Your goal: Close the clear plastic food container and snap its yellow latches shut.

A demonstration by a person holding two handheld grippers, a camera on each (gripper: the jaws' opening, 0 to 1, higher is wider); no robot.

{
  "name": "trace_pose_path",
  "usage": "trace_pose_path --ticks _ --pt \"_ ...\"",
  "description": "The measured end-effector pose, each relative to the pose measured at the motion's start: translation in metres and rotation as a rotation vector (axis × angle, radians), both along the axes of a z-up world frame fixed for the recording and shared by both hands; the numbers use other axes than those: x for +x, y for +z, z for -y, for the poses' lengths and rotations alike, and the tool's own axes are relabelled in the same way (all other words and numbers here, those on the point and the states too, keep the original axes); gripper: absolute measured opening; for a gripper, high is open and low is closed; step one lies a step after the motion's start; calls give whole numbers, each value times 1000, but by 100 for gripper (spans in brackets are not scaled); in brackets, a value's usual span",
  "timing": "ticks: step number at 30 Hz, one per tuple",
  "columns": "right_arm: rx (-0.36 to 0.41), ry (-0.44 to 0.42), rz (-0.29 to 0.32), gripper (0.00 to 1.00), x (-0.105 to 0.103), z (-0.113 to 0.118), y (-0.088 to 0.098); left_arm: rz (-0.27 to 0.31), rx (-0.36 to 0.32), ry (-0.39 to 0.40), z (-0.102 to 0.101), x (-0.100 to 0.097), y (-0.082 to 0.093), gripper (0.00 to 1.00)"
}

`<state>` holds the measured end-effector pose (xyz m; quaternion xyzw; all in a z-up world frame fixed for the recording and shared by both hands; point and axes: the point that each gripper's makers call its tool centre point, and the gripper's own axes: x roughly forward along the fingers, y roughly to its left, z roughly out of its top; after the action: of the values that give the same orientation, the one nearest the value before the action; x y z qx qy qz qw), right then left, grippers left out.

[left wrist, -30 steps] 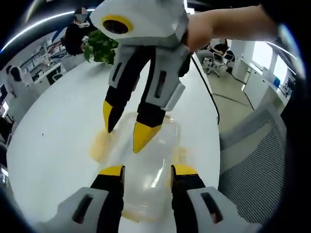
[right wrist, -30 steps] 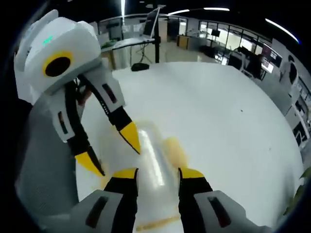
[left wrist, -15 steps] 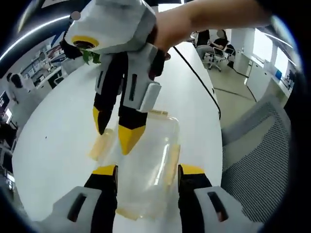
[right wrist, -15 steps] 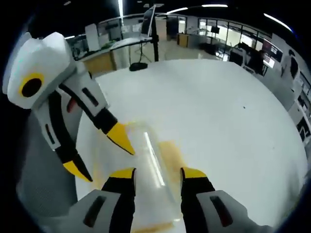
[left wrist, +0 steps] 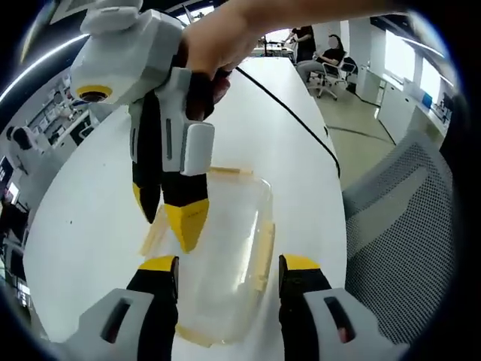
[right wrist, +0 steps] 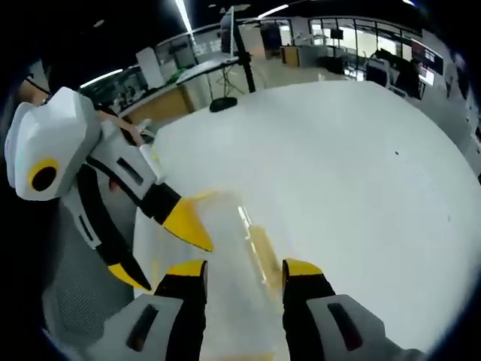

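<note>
Left gripper view: my left gripper (left wrist: pixel 225 267) hangs over the white desk (left wrist: pixel 83 218) with its two yellow-tipped jaws spread wide, grasping nothing. Between and just beyond them lies the clear plastic food container (left wrist: pixel 222 256), resting on the desk. Yellow latches border it: one strip along its right side (left wrist: pixel 263 252), one at its far edge (left wrist: pixel 229 171) and one on its left side (left wrist: pixel 154 233). Whether any latch is snapped down I cannot tell, since the clear plastic blurs the edges. My right gripper (left wrist: pixel 169 222) enters from above, held by a hand (left wrist: pixel 218 45); its jaws point down at the left part of the container, the nearer yellow tip over the lid. They stand somewhat apart with nothing between them. A black cable (left wrist: pixel 293 124) runs across the far desk, and a grey mesh chair (left wrist: pixel 398 226) stands beside the desk's right edge.

Right gripper view: my right gripper (right wrist: pixel 244 271) shows its jaws released and parted, with the container (right wrist: pixel 225 248) between and ahead of them and a yellow latch (right wrist: pixel 263 252) along its side. My left gripper (right wrist: pixel 165 252) comes in from the left, jaws spread, one yellow tip touching or just over the container's near-left corner. An office with desks and a monitor stand (right wrist: pixel 237 53) lies beyond.
</note>
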<state>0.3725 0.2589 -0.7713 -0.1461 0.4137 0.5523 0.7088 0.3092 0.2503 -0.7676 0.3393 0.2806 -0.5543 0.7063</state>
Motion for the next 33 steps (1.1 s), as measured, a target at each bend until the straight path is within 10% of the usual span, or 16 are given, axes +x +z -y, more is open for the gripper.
trace_pose_path --ticks 15,33 --pt "-14 33 -135 39 -5 0 -6 30 12 -48 6 2 -3 56" --pt "-27 67 -161 35 -5 0 -7 61 25 -69 8 1 -5 53"
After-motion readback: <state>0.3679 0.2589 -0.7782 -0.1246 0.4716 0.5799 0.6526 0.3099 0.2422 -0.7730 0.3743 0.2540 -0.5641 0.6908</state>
